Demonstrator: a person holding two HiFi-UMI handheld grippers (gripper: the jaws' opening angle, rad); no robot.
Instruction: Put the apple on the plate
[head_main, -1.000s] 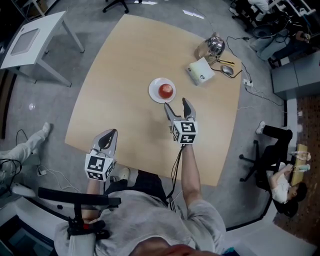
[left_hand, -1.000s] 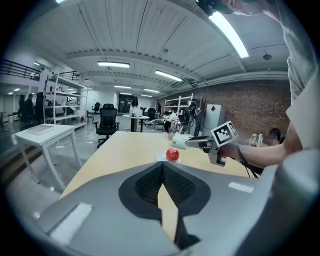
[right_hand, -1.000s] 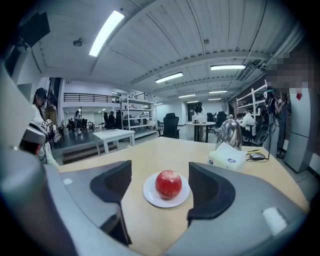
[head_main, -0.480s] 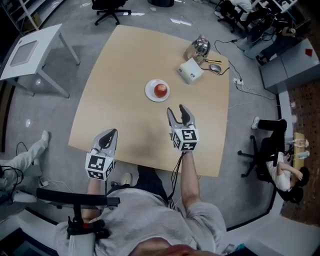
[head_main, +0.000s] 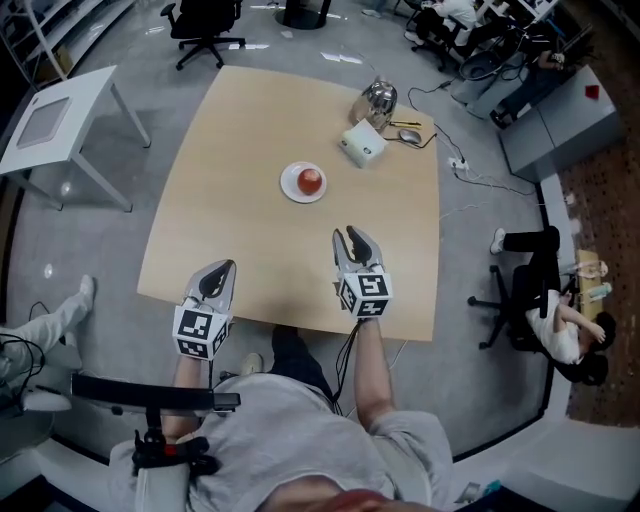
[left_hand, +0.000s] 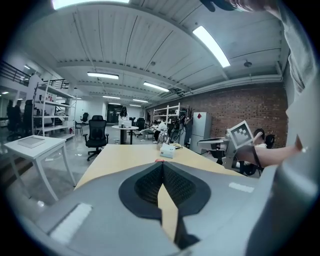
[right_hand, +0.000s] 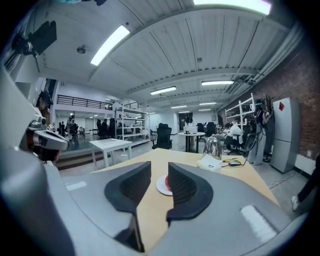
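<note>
From above, a big light wooden table (head_main: 250, 150) fills the middle. A small round white plate (head_main: 290, 187) sits on it, a bit past the middle, and the red apple (head_main: 311, 180) lies on that plate. Farther off and to the right stand a shiny silver kettle (head_main: 378, 98) and a white box (head_main: 362, 143), just beside each other. A person stands at the near edge of the table and holds a grey tool in each hand. The left tool (head_main: 220, 272) hangs over the near left edge. The right tool (head_main: 352, 238) is over the table, nearer to the plate but well apart from it. A black office chair (head_main: 205, 20) and a small white side table (head_main: 60, 110) stand on the floor at the far left.

Looking along the left tool, its two dark jaws are pressed together at the tips. It is closed and holds nothing. The table runs away past it, and the apple is a tiny red dot far off. The right tool shows at the right side.

Looking along the right tool, its jaws stand a little apart with a thin gap. They have just been closing, and nothing is between them. Through the gap the plate shows far off on the table, with the apple on it. The right jaw hides part of the apple. The kettle and the box are farther away, to the right.
</note>
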